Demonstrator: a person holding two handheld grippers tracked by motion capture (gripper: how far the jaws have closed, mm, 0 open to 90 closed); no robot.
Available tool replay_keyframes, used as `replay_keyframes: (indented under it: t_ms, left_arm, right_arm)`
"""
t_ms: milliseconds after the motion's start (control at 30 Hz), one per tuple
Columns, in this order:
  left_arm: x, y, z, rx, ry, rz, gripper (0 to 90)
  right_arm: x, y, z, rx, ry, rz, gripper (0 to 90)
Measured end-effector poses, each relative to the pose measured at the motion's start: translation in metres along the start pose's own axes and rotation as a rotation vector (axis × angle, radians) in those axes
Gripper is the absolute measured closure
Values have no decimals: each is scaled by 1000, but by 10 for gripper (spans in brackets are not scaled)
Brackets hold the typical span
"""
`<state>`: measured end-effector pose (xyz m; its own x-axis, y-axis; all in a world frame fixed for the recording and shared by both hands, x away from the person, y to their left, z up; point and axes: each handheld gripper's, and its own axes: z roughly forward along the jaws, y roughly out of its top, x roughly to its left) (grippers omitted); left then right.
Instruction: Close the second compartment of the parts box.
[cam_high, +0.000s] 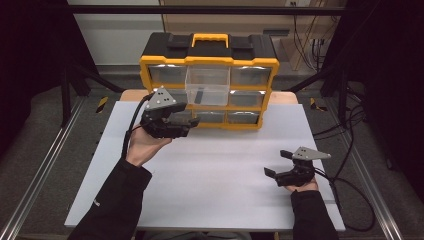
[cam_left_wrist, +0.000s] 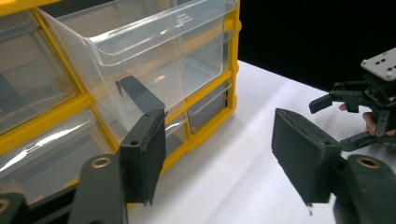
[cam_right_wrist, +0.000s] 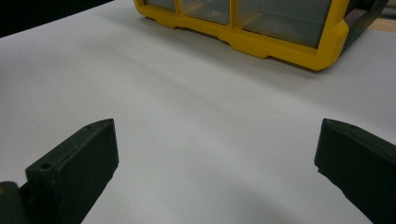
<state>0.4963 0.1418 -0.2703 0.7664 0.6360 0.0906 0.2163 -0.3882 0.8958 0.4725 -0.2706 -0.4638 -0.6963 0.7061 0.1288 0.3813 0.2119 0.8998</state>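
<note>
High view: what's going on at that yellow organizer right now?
A person holds a tool in each hand. The left tool is at the front of the yellow parts organizer, just below its pulled-out clear drawer, jaws apart with nothing between them. The right tool rests open on the white table, away from the organizer.

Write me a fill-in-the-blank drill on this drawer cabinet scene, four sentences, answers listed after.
1. The frame of the drawer cabinet is black and ____.
2. One clear drawer, in the ____ column, is pulled out.
3. The left gripper is at the cabinet's front with nothing between its ____ jaws.
4. The right gripper hovers over the white ____, away from the cabinet.

Missing words: yellow; middle; open; table
</note>
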Motion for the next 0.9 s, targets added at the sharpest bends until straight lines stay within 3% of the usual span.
replay_keyframes:
  t_ms: [267,900]
  left_arm:
    - [-1,-1,6,20,20,14,529]
    - [2,2,15,-7,30,26,814]
  right_arm:
    - [0,0,0,4,-2,-2,3]
    - [-1,-1,0,-1,0,1,3]
